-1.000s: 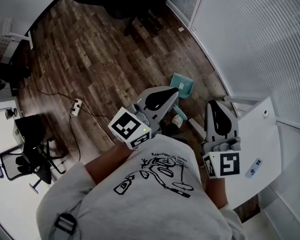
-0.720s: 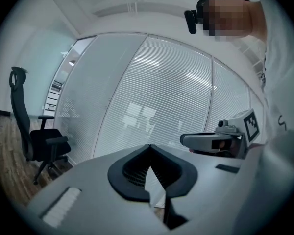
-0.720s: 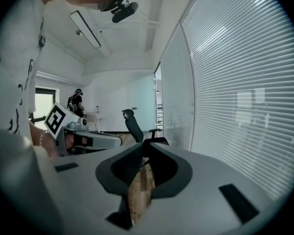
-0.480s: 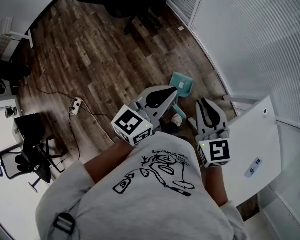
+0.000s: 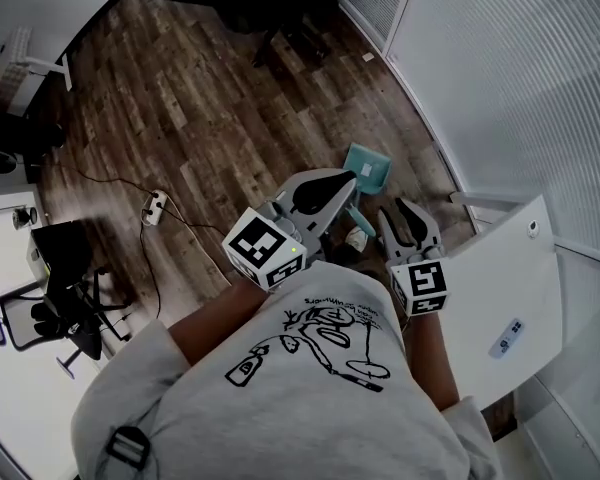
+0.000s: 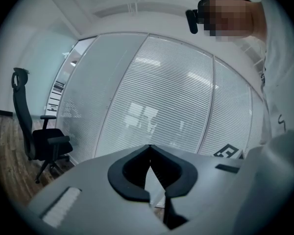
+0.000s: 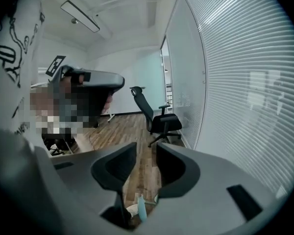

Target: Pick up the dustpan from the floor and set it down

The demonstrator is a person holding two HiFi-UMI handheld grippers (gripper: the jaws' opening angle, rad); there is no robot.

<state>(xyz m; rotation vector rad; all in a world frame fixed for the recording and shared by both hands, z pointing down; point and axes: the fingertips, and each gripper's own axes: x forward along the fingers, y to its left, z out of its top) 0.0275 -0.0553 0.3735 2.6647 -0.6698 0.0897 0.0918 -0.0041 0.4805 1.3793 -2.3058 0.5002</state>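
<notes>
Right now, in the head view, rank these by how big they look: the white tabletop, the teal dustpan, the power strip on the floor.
1. white tabletop, largest, though it is also nearer the camera
2. teal dustpan
3. power strip, smallest

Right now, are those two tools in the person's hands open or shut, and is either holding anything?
Left tool: closed, tips together, holding nothing.
Right tool: open, jaws have just been opening, nothing between them.
</notes>
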